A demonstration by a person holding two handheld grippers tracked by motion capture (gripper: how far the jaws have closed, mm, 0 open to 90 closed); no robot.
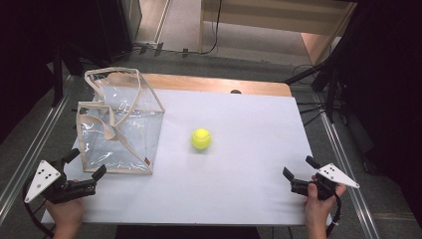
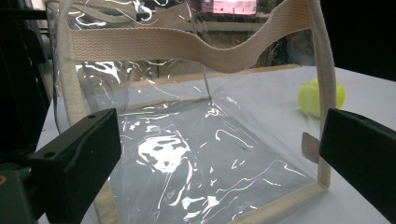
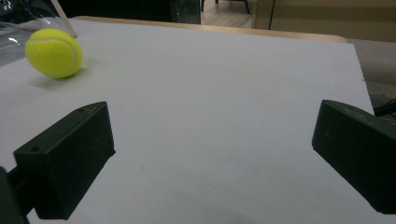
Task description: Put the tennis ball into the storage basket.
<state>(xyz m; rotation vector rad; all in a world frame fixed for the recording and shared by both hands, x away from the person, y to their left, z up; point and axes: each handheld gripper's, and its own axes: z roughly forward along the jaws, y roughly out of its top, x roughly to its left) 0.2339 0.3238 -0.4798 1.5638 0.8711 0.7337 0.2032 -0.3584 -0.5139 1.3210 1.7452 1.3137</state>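
Left hand-held gripper (image 1: 88, 172) hovers with its jaws spread wide and nothing between them, pointed at the near face of the clear plastic tote bag (image 1: 119, 130), which stands at the left of the white desk (image 1: 249, 194). Right hand-held gripper (image 1: 297, 169) is likewise spread and empty, low over the desk's near right corner. Between them, well apart from both and just right of the bag, lies the yellow tennis ball (image 1: 201, 139). The ball looks light, springy and felt-covered, so it should grip well but may roll at a nudge; closing across its middle seems safest. The bag's film is thin, floppy and slick; its cream webbing trim (image 2: 154, 44) and handles offer the firmer hold.
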